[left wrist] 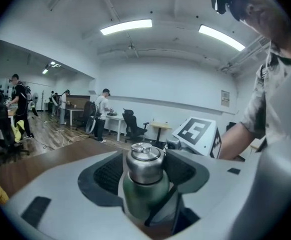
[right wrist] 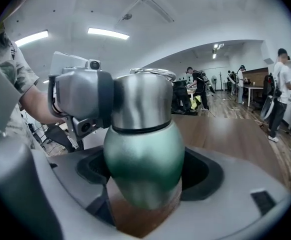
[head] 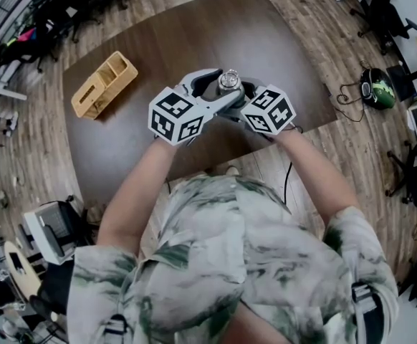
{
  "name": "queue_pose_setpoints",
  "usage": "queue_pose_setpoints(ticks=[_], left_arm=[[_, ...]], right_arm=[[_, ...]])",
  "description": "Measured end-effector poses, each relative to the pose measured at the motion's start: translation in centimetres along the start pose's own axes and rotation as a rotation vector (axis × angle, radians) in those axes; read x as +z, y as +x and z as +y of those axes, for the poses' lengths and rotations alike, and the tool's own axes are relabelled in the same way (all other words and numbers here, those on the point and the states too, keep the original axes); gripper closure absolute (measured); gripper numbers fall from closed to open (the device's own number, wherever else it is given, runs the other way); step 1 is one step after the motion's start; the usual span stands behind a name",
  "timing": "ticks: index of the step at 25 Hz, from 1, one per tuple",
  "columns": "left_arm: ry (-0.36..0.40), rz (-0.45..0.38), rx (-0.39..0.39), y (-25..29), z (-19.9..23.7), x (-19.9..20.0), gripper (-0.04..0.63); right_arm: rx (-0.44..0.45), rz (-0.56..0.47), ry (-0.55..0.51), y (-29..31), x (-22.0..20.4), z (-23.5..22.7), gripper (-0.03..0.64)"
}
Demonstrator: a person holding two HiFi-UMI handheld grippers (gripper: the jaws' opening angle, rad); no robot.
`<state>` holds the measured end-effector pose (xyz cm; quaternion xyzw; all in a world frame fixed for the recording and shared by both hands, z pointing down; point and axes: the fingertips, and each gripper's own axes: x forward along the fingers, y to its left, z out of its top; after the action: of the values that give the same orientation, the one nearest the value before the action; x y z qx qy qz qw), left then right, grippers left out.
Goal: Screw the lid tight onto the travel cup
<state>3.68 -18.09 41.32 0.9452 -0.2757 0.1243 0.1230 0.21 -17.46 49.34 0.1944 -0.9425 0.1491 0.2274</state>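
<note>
Green travel cup [right wrist: 144, 159] — silver lid [right wrist: 140, 101] (brown table [head: 194, 56]).

Bright, even indoor light from ceiling strip lights [left wrist: 126, 26], which burn out to white in both gripper views. Fisheye optics bend straight lines toward the edges, and the corners of the gripper views fall to black. In the head view the table [head: 266, 56] carries only soft, short shadows. The steel lid [right wrist: 141, 101] shows pale vertical highlights. The travel cup [right wrist: 144, 161], close to the right gripper view's lens, is soft-focused. Distant people [left wrist: 102, 115] appear small and slightly smeared.
</note>
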Motion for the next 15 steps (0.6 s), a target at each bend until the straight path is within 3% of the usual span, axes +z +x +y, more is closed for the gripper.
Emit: queue_pose_setpoints(ticks=[4,7,15], left_arm=[[-0.055,0.001,0.113,0.26,0.48,-0.25,0.329],[-0.044,0.008,0.144,0.42,0.7,-0.22,0.331],[-0.005,0.011,-0.005,0.41,-0.13,-0.53,0.336]], right_arm=[[-0.024,0.004,0.011,0.31,0.0,-0.18,0.216],[-0.025,0.008,0.02,0.52,0.02,-0.25,0.216],[0.003,0.019,-0.002,0.25,-0.45,0.16,0.216]])
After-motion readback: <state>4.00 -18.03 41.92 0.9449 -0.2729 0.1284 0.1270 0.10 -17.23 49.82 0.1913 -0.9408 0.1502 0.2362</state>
